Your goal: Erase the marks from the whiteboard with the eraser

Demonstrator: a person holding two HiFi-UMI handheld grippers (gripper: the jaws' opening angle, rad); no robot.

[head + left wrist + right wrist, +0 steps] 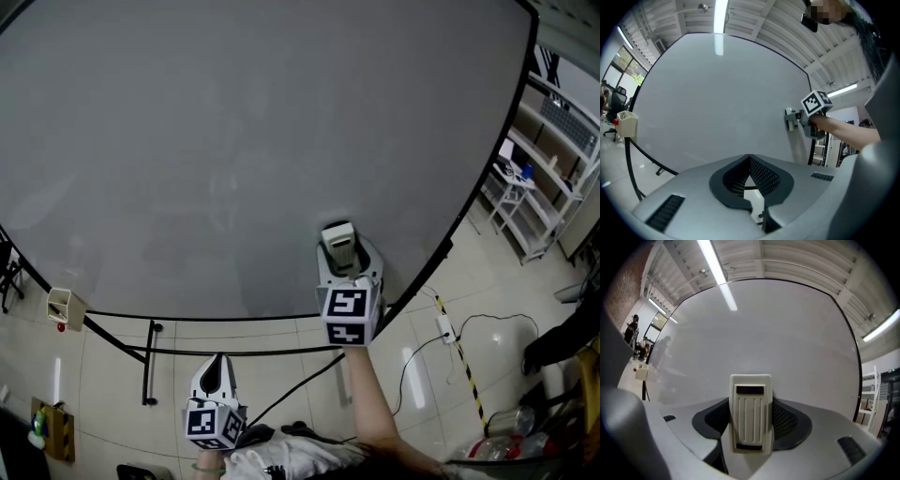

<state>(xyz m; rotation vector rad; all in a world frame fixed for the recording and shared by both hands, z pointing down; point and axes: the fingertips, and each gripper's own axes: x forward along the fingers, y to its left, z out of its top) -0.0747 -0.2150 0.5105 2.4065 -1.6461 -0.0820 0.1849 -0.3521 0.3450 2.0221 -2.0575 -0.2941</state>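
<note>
Seemingly near done: whiteboard (234, 141) shows no clear marks, faint smudges at most. Right gripper (339, 246) fingers clamp the eraser (750, 413) by the board's lower right. Left gripper (750, 168) fingers closed, empty.

The whiteboard (234, 141) is running off the head view's top edge, and the eraser (751, 413) is showing only its back, its wiping face hidden.

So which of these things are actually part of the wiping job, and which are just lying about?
In the job: whiteboard; eraser; right tongs, shut on it.

Just lying about: left tongs, shut and empty; shelf rack; power strip on the floor; cream box by the board's edge.
</note>
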